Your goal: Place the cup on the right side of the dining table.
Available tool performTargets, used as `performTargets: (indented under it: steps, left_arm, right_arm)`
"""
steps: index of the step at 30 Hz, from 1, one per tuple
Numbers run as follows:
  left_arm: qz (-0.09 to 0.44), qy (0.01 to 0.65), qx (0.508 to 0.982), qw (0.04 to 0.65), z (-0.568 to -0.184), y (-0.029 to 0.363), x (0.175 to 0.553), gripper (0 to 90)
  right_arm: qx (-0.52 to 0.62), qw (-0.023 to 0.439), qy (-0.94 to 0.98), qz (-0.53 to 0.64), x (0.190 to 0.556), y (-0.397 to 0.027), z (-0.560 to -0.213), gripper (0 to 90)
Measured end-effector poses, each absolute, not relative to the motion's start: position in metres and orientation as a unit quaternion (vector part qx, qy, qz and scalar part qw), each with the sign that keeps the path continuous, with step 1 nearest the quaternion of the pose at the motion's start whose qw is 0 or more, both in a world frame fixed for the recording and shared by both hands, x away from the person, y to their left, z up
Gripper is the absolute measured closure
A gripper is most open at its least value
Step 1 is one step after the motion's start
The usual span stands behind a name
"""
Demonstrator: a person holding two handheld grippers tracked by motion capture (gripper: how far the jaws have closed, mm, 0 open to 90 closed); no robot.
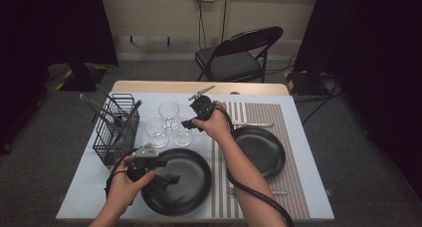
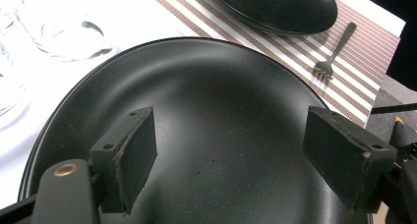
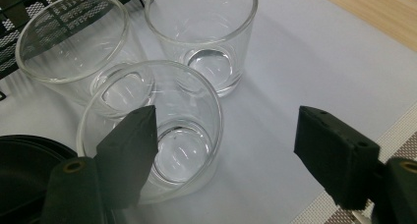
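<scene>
Black plates [image 1: 175, 181], clear glasses [image 3: 162, 135], brown-and-white striped placemat [image 1: 291, 152], black wire basket [image 1: 117, 130]

Three cameras, one table

One looks down from overhead; both gripper cameras sit close, sharing the near black plate [image 2: 206, 111] and glasses [image 3: 162, 130].

nearest glass [image 3: 157, 130]: clear, short, round tumbler; upright, empty; on the white table cover, closest to the striped mat, just beside the rim of the large black plate [image 1: 191, 179]
other two glasses [image 3: 69, 42]: same clear tumblers, upright, empty; clustered close behind the nearest one, beside the black wire rack
large black plate: round, matte, shallow; flat on the table, empty
</scene>
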State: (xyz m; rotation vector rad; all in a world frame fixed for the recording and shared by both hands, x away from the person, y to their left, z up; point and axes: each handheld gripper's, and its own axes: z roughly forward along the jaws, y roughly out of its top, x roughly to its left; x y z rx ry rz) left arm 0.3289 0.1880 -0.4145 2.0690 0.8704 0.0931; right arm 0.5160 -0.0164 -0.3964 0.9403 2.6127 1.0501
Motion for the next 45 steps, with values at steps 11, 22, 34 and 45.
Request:
performTargets:
  steps: [11, 22, 34, 45]
  left_arm:
    - [0.037, 0.351, 0.831, 0.429, -0.416, 0.191, 0.329, 20.2]
    - [0.036, 0.352, 0.831, 0.429, -0.417, 0.190, 0.329, 20.2]
    - [0.035, 0.356, 0.830, 0.428, -0.419, 0.190, 0.329, 20.2]
    - [0.035, 0.358, 0.831, 0.425, -0.421, 0.191, 0.329, 20.2]
  right_arm:
    - [0.322, 0.082, 0.874, 0.355, 0.521, -0.014, -0.406, 29.0]
    - [0.330, 0.072, 0.872, 0.354, 0.523, -0.011, -0.416, 40.1]
    - [0.338, 0.065, 0.869, 0.355, 0.522, -0.010, -0.423, 56.3]
    - [0.341, 0.064, 0.878, 0.329, 0.517, -0.006, -0.427, 78.9]
